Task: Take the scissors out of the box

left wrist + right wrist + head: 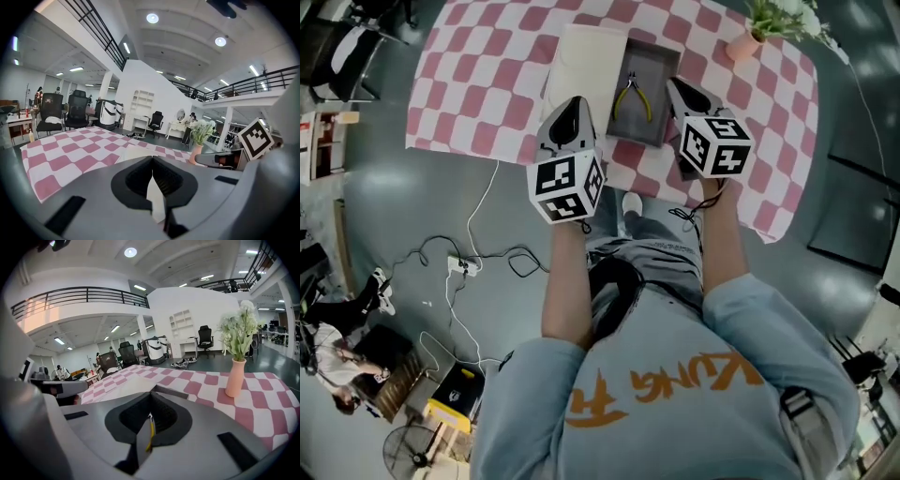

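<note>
The scissors (632,98), with yellow handles, lie inside an open grey box (660,66) on a table with a pink-and-white checked cloth (487,75). A white lid (586,61) lies just left of the box. My left gripper (572,112) hovers shut over the table's near edge, below the lid. My right gripper (680,89) is shut too and sits at the box's near right corner. In the right gripper view, a sliver of yellow handle (150,434) shows through the slit between the jaws. Neither gripper holds anything.
A pink vase with flowers (744,44) stands at the table's far right, right of the box. On the floor to the left are cables and a power strip (459,265), with a yellow case (457,392) nearer me. Office chairs stand behind the table (50,112).
</note>
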`<state>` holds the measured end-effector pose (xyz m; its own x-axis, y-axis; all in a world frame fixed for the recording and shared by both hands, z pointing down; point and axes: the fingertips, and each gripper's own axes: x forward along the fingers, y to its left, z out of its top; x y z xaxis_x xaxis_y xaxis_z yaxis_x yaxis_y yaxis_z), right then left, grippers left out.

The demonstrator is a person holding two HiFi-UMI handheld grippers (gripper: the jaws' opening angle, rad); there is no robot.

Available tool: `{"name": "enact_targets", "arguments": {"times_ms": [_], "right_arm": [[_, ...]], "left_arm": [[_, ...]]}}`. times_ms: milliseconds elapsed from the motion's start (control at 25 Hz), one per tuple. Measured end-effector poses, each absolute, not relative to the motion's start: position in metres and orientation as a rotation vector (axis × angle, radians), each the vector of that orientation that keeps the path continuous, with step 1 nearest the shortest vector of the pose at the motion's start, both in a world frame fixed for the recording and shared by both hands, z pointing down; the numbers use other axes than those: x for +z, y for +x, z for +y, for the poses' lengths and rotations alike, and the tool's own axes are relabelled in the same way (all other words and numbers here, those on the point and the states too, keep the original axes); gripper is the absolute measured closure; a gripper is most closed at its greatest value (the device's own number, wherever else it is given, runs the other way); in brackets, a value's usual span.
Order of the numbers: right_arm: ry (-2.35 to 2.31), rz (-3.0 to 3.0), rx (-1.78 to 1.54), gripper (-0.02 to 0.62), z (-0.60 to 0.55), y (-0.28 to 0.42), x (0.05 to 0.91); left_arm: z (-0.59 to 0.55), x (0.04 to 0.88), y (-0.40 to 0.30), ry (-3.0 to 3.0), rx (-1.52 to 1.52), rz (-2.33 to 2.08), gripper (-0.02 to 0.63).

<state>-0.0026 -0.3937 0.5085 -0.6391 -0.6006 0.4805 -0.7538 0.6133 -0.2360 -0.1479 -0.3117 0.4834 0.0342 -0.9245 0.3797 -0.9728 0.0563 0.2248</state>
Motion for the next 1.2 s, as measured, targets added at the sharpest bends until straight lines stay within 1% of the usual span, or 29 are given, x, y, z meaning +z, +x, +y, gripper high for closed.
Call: {"name": "enact_targets", "arguments": {"times_ms": [200, 840, 920, 1200], "right_arm": [[1.008, -2.418, 0.595, 0.597, -0.392, -0.014, 0.528], [0.681, -2.151, 0.421, 0.591, -0.395, -0.050, 0.577], [0.655, -2.121, 0.406, 0.556, -0.396, -0.052, 0.582], [0.544, -1.997, 0.368, 0.540, -0.392, -0.060, 0.602]], "left_arm": [[-0.316, 0.493, -0.155, 1.879, 0.148, -1.892, 0.586], [-0.333, 0.503, -0.192, 1.817, 0.075, -1.912, 0.586], [-0.336, 0.504, -0.193, 1.817, 0.068, -1.908, 0.586], [-0.341, 0.506, -0.205, 1.807, 0.043, -1.906, 0.586]]}}
